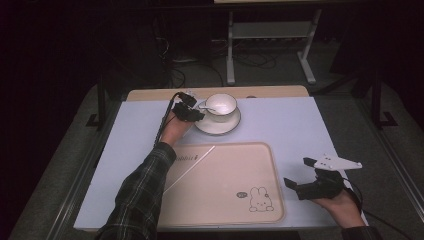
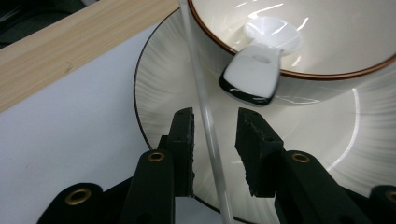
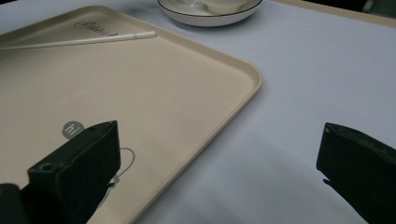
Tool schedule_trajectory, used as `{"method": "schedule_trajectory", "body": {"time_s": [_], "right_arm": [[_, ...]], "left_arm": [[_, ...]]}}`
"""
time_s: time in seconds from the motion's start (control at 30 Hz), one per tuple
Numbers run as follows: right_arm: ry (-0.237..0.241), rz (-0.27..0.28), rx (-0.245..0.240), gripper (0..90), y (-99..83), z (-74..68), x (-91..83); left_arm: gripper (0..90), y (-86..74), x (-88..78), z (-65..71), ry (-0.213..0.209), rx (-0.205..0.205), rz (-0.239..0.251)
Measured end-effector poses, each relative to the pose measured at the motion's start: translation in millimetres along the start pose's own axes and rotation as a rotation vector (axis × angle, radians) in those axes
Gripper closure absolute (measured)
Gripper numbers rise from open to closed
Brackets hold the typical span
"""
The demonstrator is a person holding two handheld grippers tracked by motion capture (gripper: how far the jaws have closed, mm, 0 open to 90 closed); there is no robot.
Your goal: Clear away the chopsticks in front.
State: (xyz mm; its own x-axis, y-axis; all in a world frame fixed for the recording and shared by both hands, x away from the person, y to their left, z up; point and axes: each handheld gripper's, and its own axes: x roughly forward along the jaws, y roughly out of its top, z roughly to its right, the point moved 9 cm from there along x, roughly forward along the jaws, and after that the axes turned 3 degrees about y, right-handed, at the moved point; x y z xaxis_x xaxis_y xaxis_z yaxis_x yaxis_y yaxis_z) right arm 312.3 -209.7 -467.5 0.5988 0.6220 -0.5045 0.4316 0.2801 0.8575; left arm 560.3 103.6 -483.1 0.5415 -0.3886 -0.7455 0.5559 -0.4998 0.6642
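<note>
My left gripper [image 1: 192, 111] is up at the far side of the table [image 1: 290, 125], right against the saucer [image 1: 220, 127]. Its jaws are slightly apart, and in the left gripper view a thin clear rod [image 2: 205, 116] runs upright between them over the saucer's rim [image 2: 154, 93]; I think it is a stick or straw, though the glare makes it hard to be sure, and I cannot tell whether the pads [image 2: 183, 135] touch it. The cup [image 1: 221, 105] sits on the saucer, and a white spoon [image 2: 254, 74] lies in it with its handle hanging over the brown-edged lip.

My right gripper [image 1: 302, 175] hovers low at the near right, just beside the tray's right edge, with its jaws spread wide and nothing between them. In the right gripper view one jaw sits over the tray [image 3: 196, 84] near the printed rabbit [image 1: 260, 199], the other over the bare table.

A long white stick [image 3: 79, 42] lies on the tray near its far left corner, angled across the rim.
</note>
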Motion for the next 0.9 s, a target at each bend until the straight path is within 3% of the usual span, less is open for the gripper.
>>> {"method": "schedule_trajectory", "body": {"time_s": [0.23,0.53,0.7,0.9], "right_arm": [[-0.001,0.004,0.0,0.0,0.5,0.4,-1.0],[-0.001,0.005,0.001,0.0,0.6,0.4,-1.3],[-0.002,0.006,0.0,0.0,0.6,0.7,-1.5],[-0.005,0.007,0.0,0.0,0.4,1.2,-2.0]], "left_arm": [[78.8,-1.6,11.5,1.9,0.023,-0.01,-0.023],[84.3,-2.0,12.5,-3.7,0.073,-0.027,-0.031],[84.7,1.5,3.0,-8.2,0.065,-0.059,-0.006],[84.7,3.2,-22.3,-15.9,0.065,-0.066,-0.001]]}}
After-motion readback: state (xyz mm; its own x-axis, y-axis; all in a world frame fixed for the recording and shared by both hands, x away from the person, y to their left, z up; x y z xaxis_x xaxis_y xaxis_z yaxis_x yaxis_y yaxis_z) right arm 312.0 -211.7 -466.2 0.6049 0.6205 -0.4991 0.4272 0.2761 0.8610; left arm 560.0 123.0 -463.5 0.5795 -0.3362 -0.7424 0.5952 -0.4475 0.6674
